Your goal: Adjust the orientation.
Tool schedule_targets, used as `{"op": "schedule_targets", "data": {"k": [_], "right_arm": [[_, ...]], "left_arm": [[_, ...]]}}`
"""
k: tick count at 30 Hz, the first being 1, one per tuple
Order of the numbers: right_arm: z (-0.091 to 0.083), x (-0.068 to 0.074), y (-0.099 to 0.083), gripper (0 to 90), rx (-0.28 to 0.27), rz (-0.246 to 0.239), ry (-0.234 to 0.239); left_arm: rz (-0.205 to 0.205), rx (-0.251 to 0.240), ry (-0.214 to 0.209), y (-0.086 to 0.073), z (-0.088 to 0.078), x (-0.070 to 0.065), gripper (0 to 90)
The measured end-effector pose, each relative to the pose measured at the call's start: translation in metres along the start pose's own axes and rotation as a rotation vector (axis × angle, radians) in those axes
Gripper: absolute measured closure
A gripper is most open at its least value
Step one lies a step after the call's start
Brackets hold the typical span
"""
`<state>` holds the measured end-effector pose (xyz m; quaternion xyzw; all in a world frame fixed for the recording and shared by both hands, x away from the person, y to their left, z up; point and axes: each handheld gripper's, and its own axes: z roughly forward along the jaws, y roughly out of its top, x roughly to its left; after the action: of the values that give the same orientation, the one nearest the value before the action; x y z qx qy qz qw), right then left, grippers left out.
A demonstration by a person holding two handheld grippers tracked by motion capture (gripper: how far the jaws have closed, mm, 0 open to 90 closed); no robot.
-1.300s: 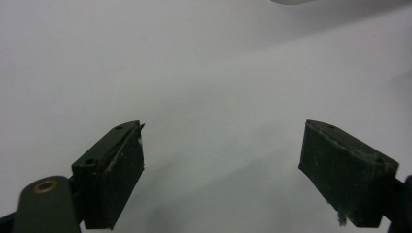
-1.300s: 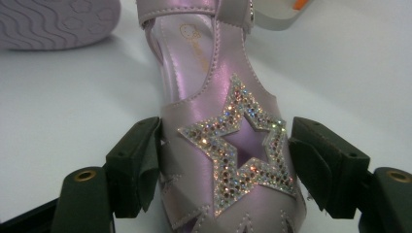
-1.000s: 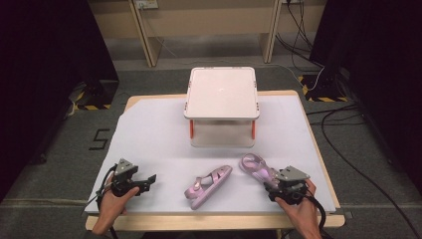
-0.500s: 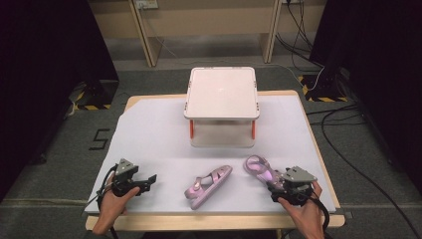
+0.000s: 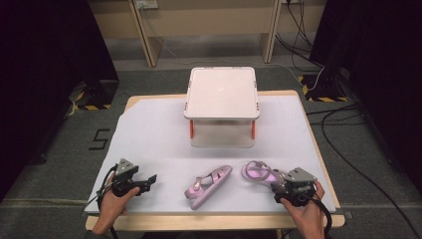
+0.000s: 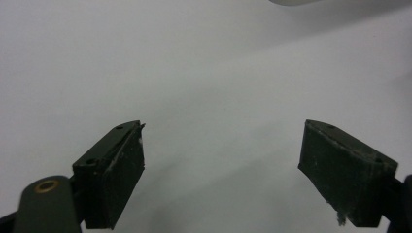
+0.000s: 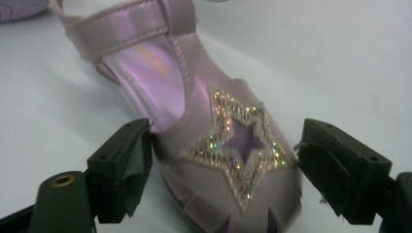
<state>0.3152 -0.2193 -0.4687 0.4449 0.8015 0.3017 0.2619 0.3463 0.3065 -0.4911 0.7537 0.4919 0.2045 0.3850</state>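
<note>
Pink sandal (image 7: 214,145) flat on the worktop (image 5: 149,134) near its front right corner, long axis running left-right, toe between the right gripper's (image 7: 223,160) spread fingers, which have just been closing slightly, second sandal (image 5: 208,185) left of it, left gripper (image 6: 221,170) open over bare worktop.

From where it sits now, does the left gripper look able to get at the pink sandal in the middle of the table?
Probably yes. The left gripper is open, holds nothing, and points toward the middle sandal, with bare white table cover between them. The other sandal sits over by the right gripper.
</note>
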Motion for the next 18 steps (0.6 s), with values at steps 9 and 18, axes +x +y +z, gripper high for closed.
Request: {"op": "schedule_targets", "data": {"k": [9,18], "right_arm": [[-0.004,-0.006,-0.001,16.7,-0.023,-0.031,-0.033],[0.004,0.007,0.007,19.2,-0.064,-0.07,-0.036]], "left_arm": [[-0.005,-0.002,0.0,0.0,0.0,0.0,16.0],[-0.001,-0.001,-0.001,0.0,0.0,0.0,16.1]]}}
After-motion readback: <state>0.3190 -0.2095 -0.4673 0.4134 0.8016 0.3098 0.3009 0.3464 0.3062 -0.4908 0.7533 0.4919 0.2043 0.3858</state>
